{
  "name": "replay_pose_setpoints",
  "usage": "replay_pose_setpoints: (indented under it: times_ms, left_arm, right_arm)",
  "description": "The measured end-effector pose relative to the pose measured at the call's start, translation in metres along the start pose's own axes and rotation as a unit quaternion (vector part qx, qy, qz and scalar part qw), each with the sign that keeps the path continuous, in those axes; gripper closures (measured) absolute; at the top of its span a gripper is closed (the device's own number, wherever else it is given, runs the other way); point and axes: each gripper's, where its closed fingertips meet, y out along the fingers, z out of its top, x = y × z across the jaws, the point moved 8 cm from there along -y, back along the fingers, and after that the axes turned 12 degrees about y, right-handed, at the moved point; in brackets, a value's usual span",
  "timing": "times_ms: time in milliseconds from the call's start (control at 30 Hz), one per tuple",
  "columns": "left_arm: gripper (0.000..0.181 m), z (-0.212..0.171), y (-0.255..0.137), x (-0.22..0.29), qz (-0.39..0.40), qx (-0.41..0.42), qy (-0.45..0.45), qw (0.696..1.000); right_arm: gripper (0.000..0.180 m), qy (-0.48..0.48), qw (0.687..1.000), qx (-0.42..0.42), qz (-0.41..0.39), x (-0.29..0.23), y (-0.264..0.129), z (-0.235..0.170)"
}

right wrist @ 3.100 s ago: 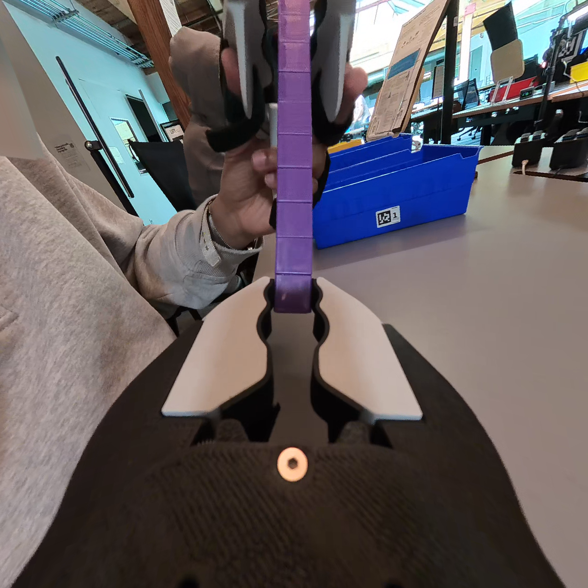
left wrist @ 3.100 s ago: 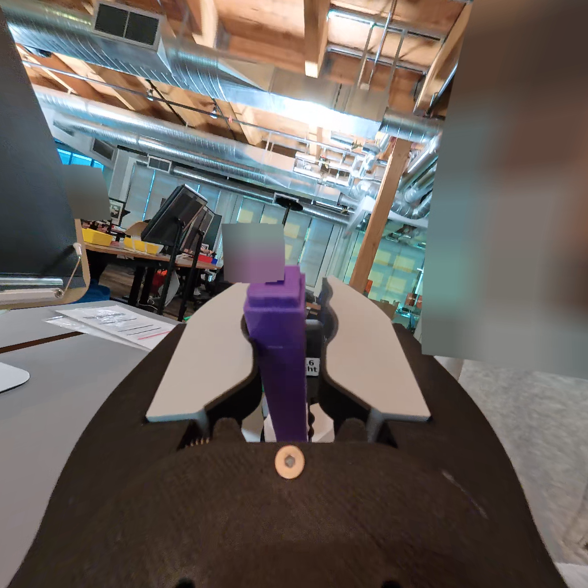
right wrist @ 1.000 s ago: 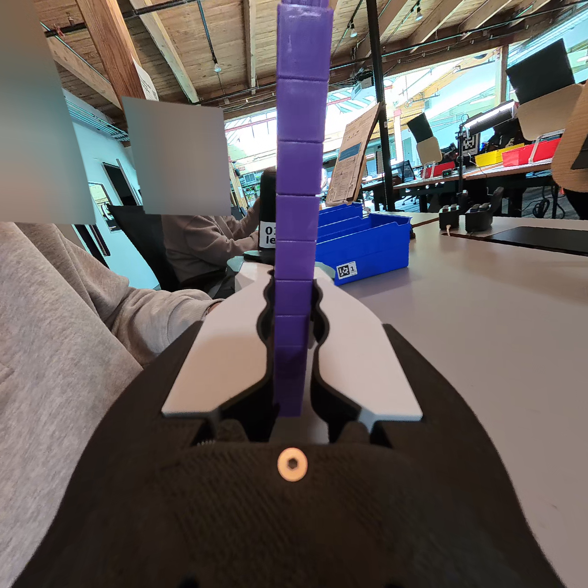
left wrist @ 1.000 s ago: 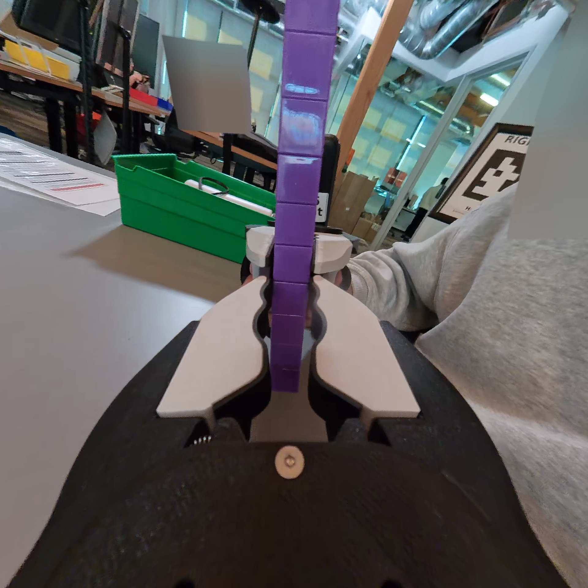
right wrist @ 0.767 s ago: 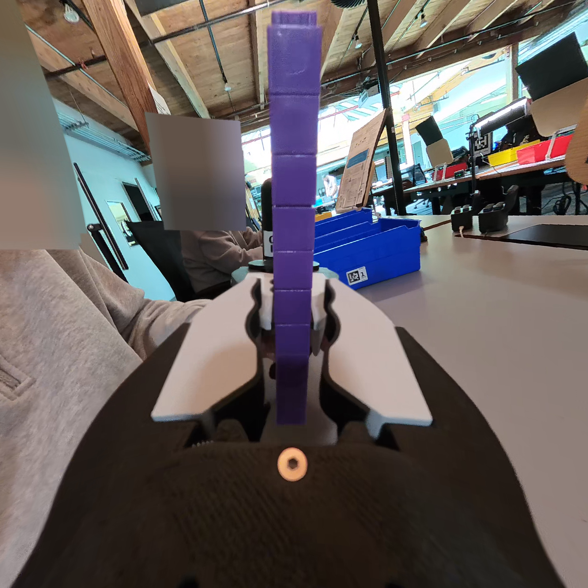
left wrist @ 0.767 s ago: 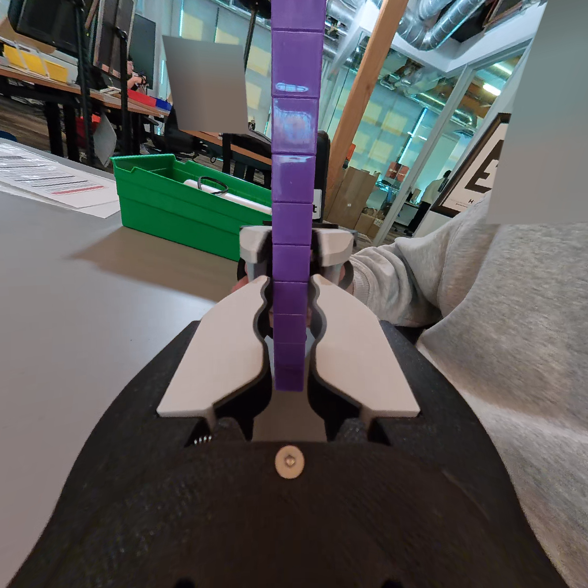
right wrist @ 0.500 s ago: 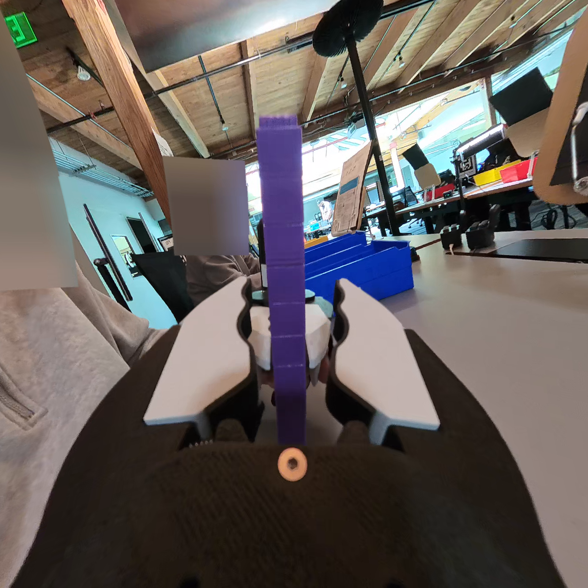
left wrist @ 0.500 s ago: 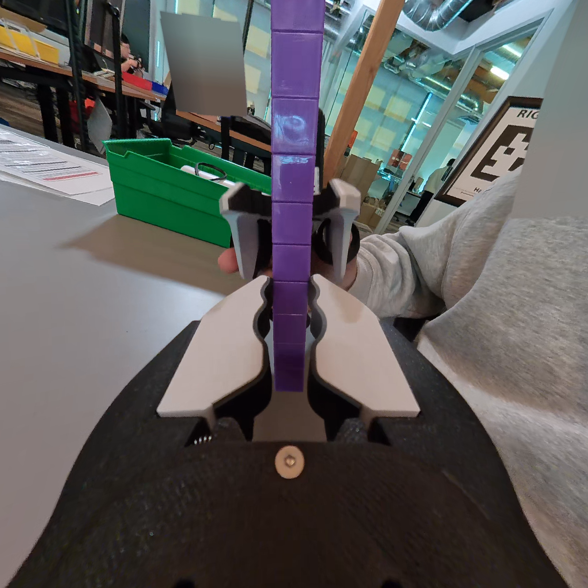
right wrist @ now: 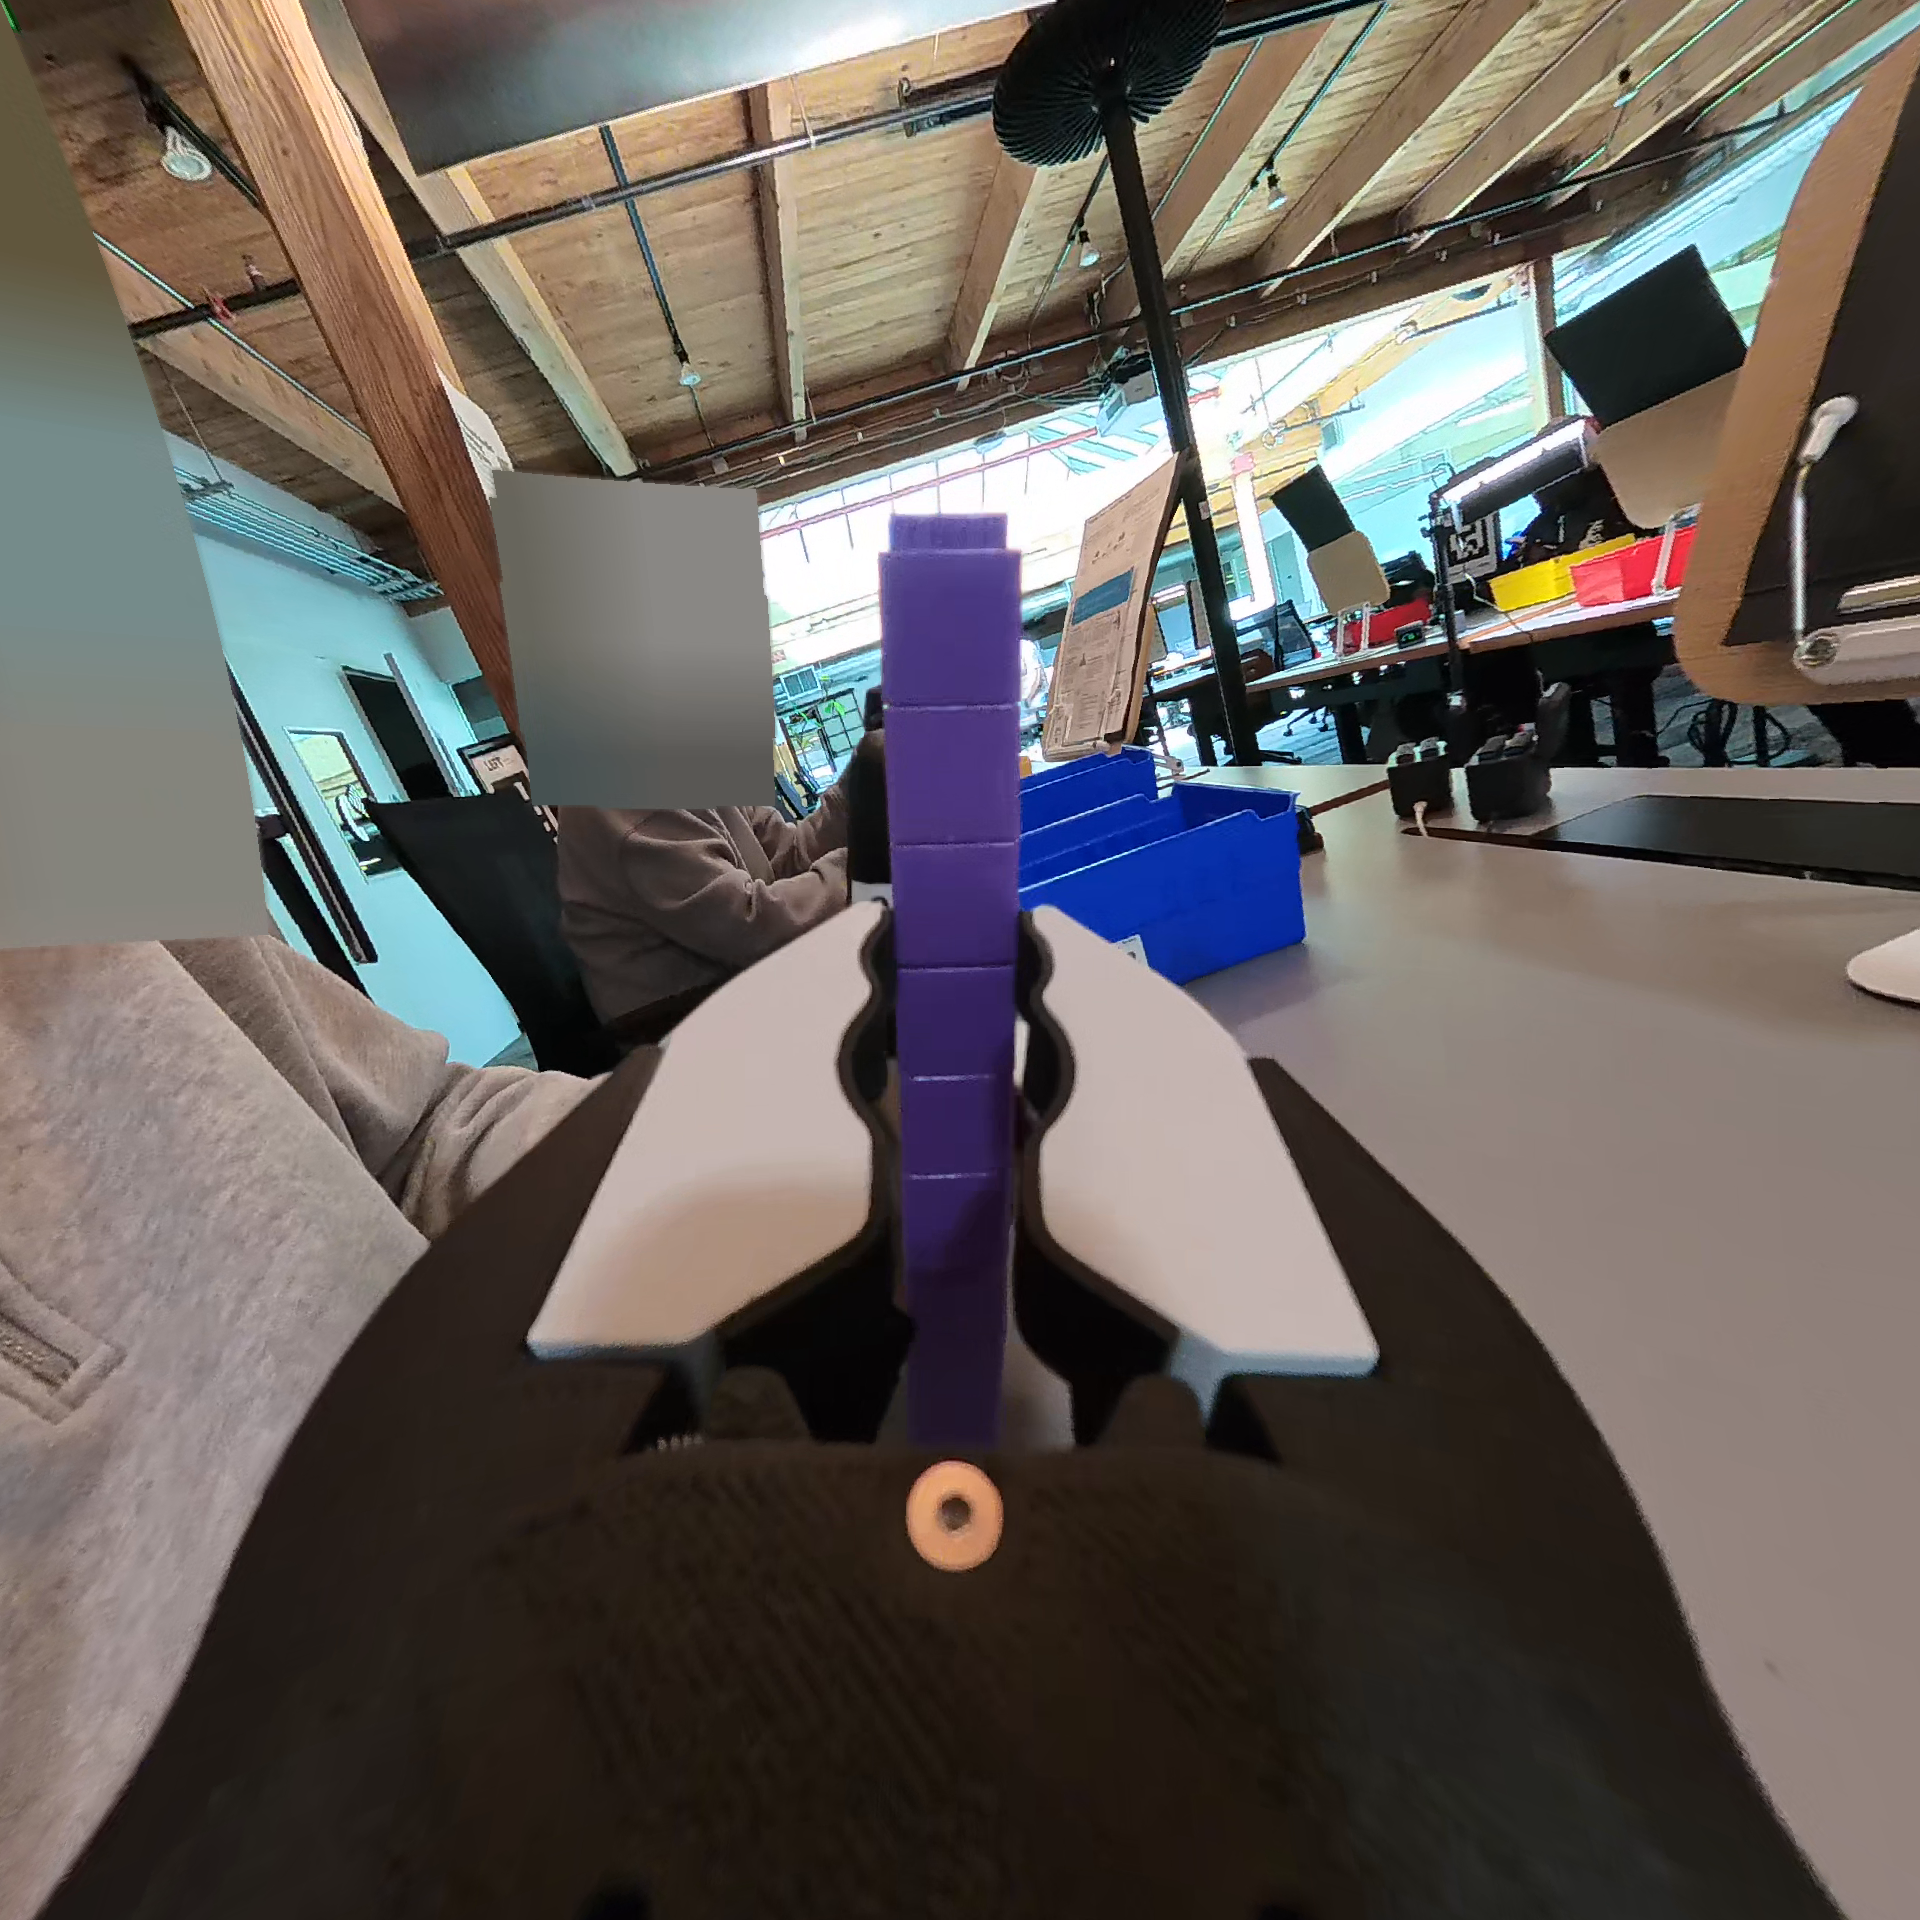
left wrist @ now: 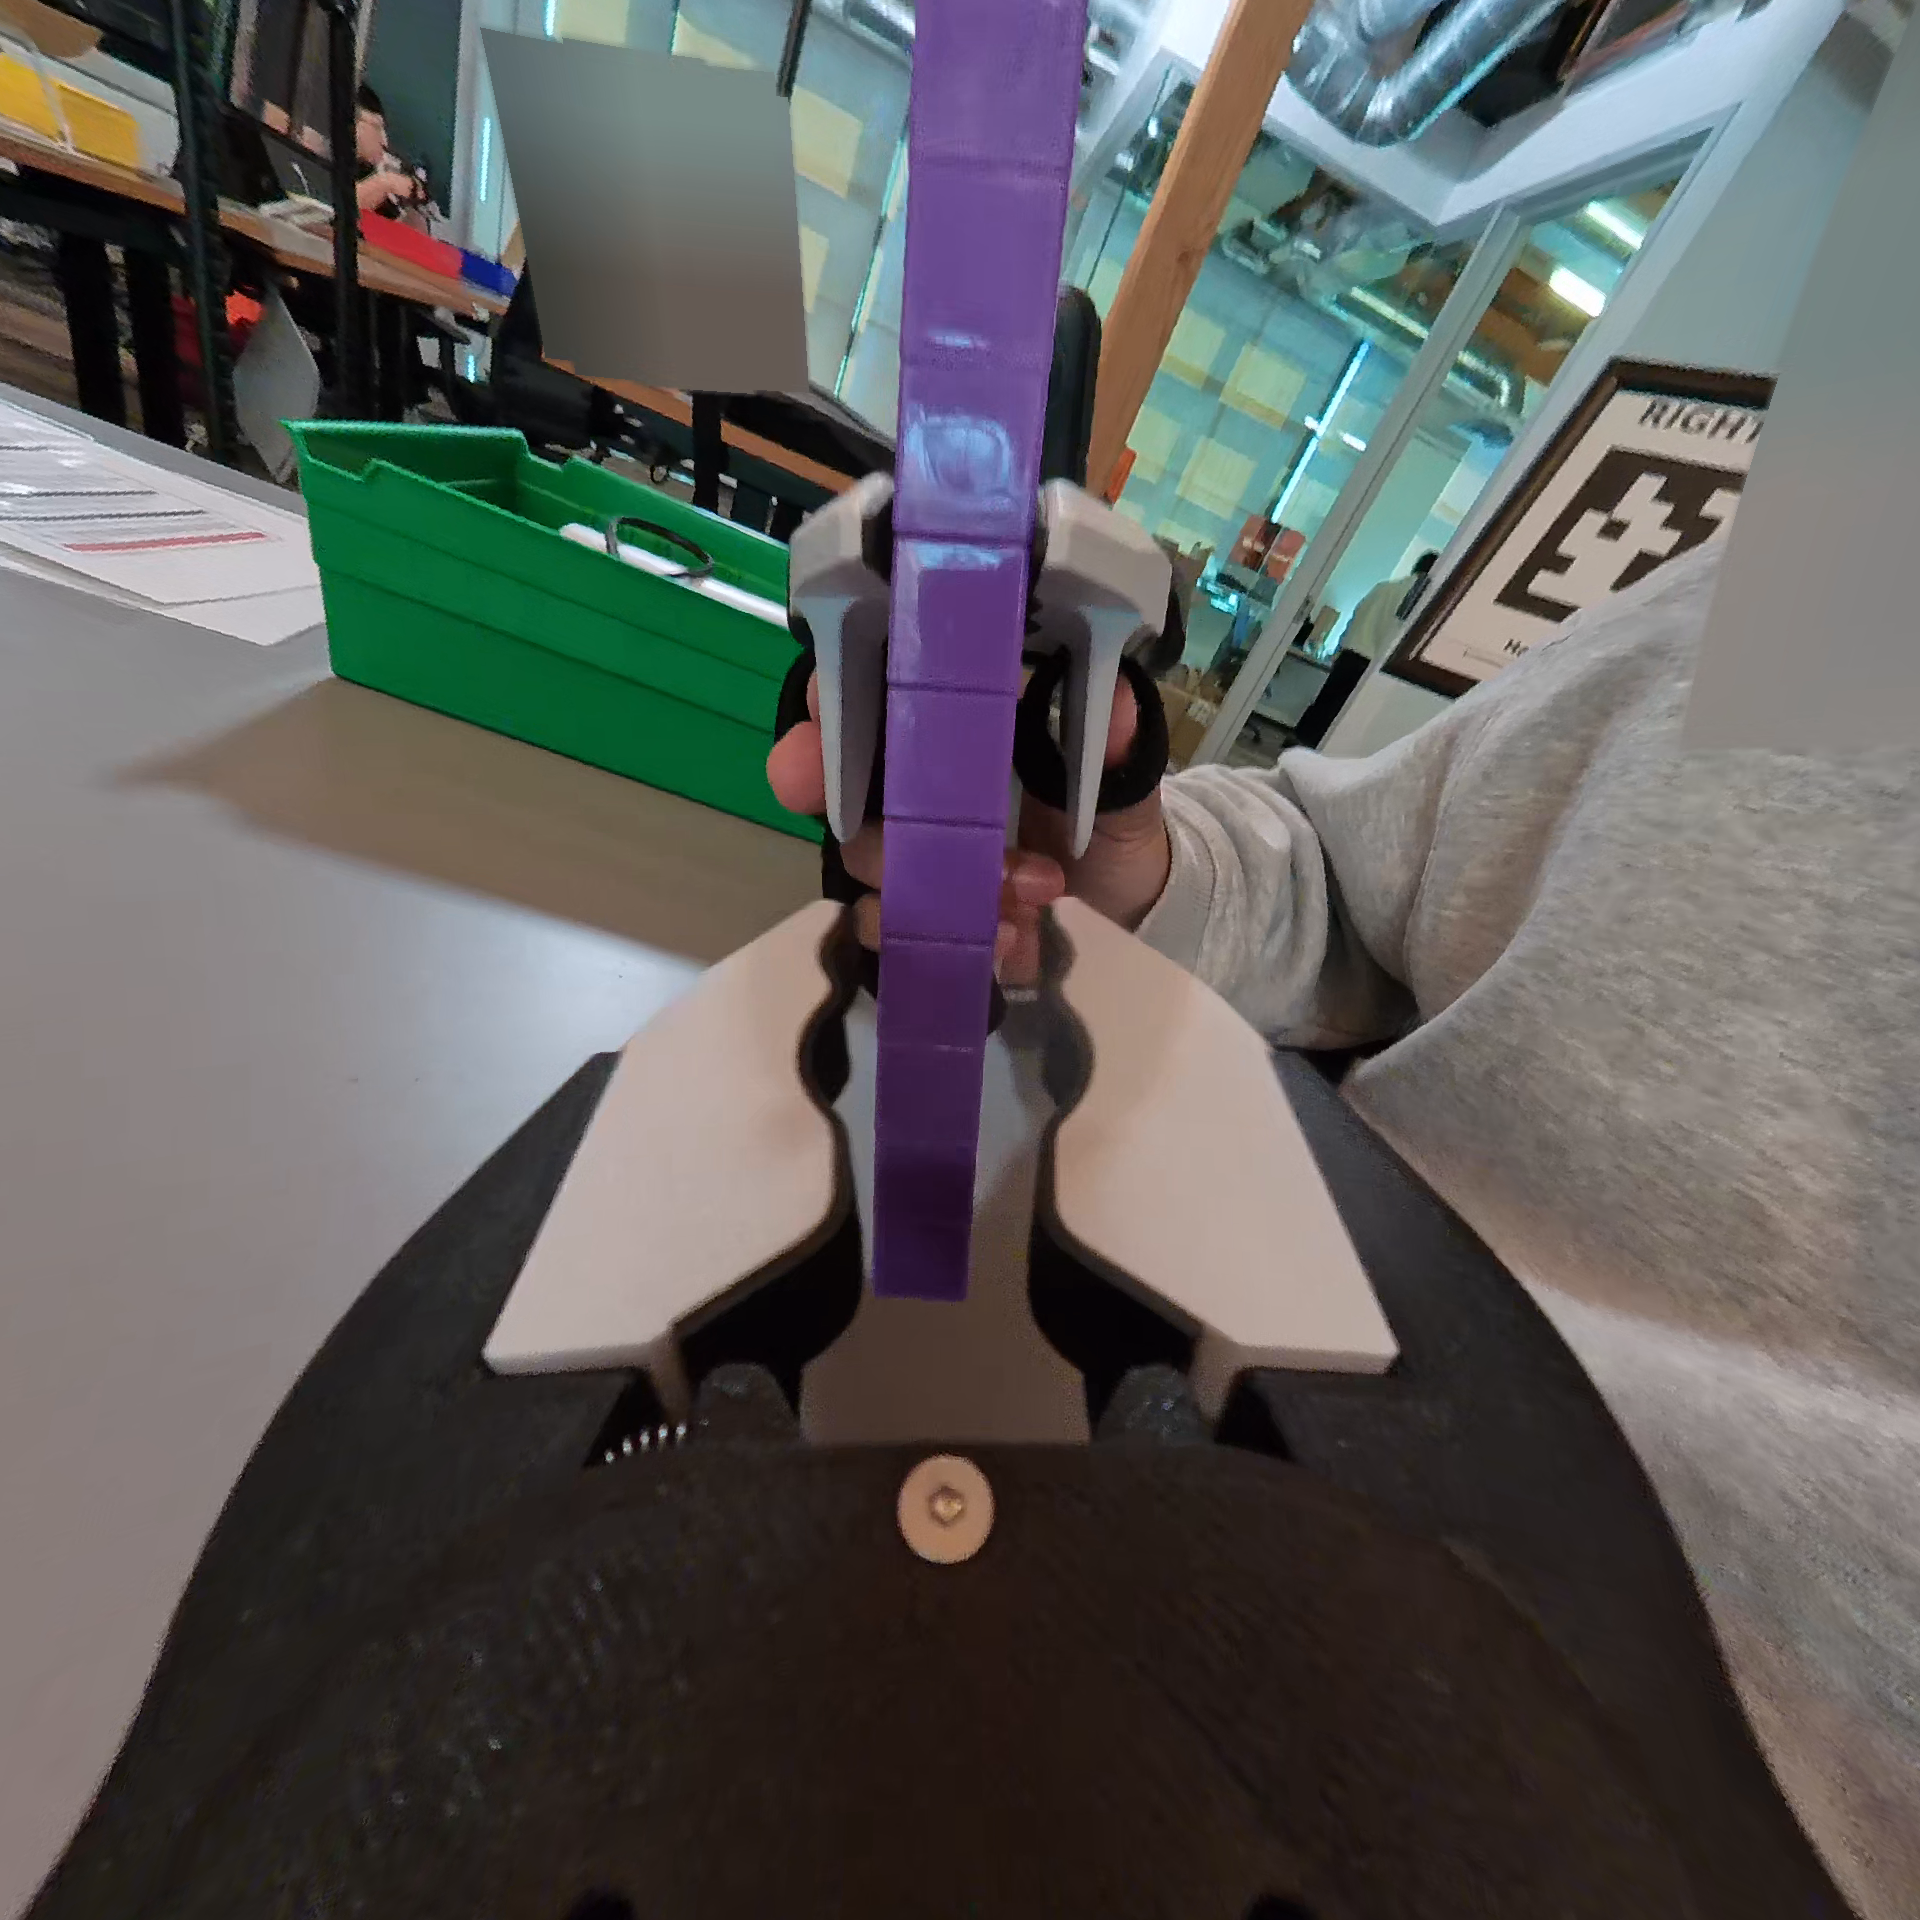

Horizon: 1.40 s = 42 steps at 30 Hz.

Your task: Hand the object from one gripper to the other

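Note:
A long purple bar of joined cubes (left wrist: 966, 364) stands upright between both grippers. My left gripper (left wrist: 940, 925) is around its lower end with the jaws slightly apart, a thin gap on each side of the bar. In the left wrist view, the right gripper's grey fingers (left wrist: 842, 665) clamp the bar higher up, with a hand behind them. In the right wrist view, my right gripper (right wrist: 954, 925) is shut on the bar (right wrist: 951, 769), both fingers pressed against its sides. The bar's top end rises above the fingers.
A green bin (left wrist: 499, 623) holding a white item and a ring stands on the grey table (left wrist: 260, 987), with a paper sheet (left wrist: 125, 520) at the far left. A blue bin (right wrist: 1174, 862) stands beyond the right gripper. A grey sleeve (left wrist: 1558, 935) fills the right side. Left tips to right tips: about 6 cm.
The right gripper opened, slid higher up the bar and has now shut on it. The left gripper's jaws, shut on the bar before, have parted slightly.

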Motion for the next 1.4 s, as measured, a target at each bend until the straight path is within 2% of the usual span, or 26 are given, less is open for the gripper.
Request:
replay_pose_setpoints:
  times_ms: [67,133,400,433,467,500,533,600,667,800,933,1133,1267,1400]
  left_arm:
    - [0.131,0.003,-0.001,-0.001,0.010,0.019,-0.006,1.000]
    - [0.125,0.006,-0.002,-0.002,0.017,0.034,-0.009,0.999]
    - [0.138,0.012,-0.003,0.001,0.007,0.052,-0.018,0.998]
    - [0.144,0.012,-0.003,0.002,0.005,0.047,-0.017,0.999]
    - [0.159,0.011,-0.003,0.003,-0.001,0.038,-0.014,0.999]
    - [0.160,0.011,-0.002,0.003,-0.004,0.028,-0.010,1.000]
    - [0.160,0.011,-0.002,0.005,-0.008,0.019,-0.002,1.000]
    - [0.160,0.015,-0.002,0.008,-0.004,0.014,0.023,1.000]
    - [0.160,0.019,-0.004,0.008,0.006,0.020,0.035,0.999]
    - [0.160,0.023,-0.016,0.001,0.035,0.055,0.025,0.998]
    - [0.160,0.031,-0.031,-0.006,0.054,0.091,0.012,0.994]
    - [0.161,0.032,-0.031,-0.005,0.050,0.082,0.017,0.995]
    - [0.161,0.027,-0.029,-0.009,0.019,0.110,-0.044,0.993]
    - [0.160,0.022,-0.032,-0.016,0.020,0.128,-0.086,0.988]
  right_arm:
    - [0.157,0.000,1.000,-0.004,0.000,0.000,0.001,-0.001]
    - [0.157,0.005,1.000,-0.007,0.003,0.000,0.002,-0.003]
    - [0.157,0.006,1.000,-0.023,0.009,-0.002,0.006,-0.010]
    - [0.157,0.005,1.000,-0.024,0.010,-0.002,0.006,-0.010]
    - [0.157,0.006,1.000,-0.026,0.012,-0.003,0.007,-0.011]
    - [0.157,0.009,0.999,-0.027,0.018,-0.003,0.007,-0.011]
    - [0.157,0.013,0.999,-0.026,0.027,-0.004,0.008,-0.012]
    - [0.135,0.028,0.999,-0.013,0.038,-0.004,0.008,-0.011]
    - [0.126,0.041,0.998,0.007,0.040,-0.002,0.006,-0.008]
    - [0.126,0.038,0.999,0.012,0.021,0.008,0.000,-0.007]
    - [0.128,0.012,0.999,-0.038,0.008,0.014,0.004,-0.020]
    - [0.130,-0.050,0.995,-0.082,-0.006,0.007,0.013,-0.034]
    - [0.127,-0.140,0.988,-0.066,-0.028,0.002,0.009,-0.025]
    - [0.120,-0.156,0.986,-0.051,-0.039,0.002,0.008,-0.023]
